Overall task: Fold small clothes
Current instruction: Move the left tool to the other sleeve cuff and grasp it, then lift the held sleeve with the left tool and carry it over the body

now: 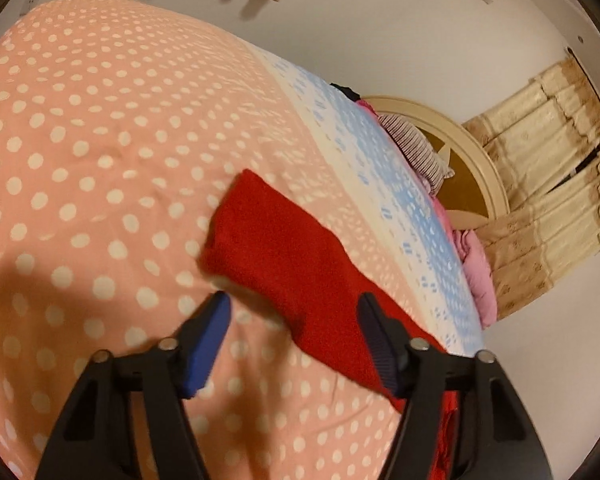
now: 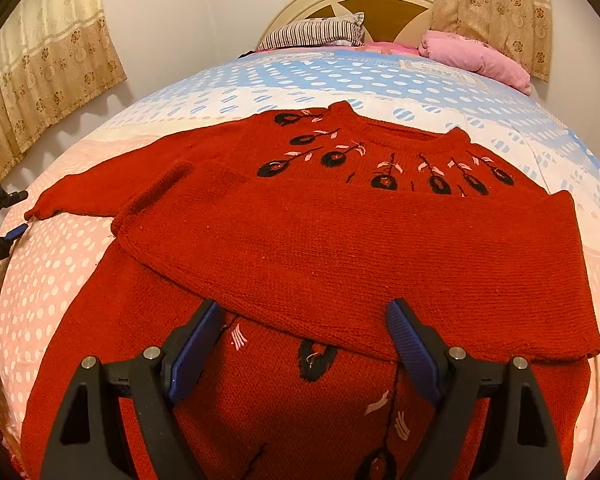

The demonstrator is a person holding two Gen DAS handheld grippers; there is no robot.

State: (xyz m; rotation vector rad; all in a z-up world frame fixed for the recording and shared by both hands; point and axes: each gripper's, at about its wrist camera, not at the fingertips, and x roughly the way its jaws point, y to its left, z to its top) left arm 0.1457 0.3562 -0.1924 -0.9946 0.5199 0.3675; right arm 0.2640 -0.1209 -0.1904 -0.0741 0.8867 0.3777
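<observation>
Right gripper [image 2: 304, 344] agape | red sweater [image 2: 340, 240] directly beneath, spread flat

Black tool [image 2: 304, 344] arms, ribbed blue pads [image 2: 414, 350], silver screws.

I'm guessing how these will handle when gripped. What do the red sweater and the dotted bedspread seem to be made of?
Red sweater: looks like knitted yarn, wool or acrylic, matte; rows of stitches and a ribbed neckline show, with black and pink flower motifs stitched on. Dotted bedspread: looks like thin, smooth woven fabric, perhaps cotton, matte, with printed dots and fine creases.
</observation>
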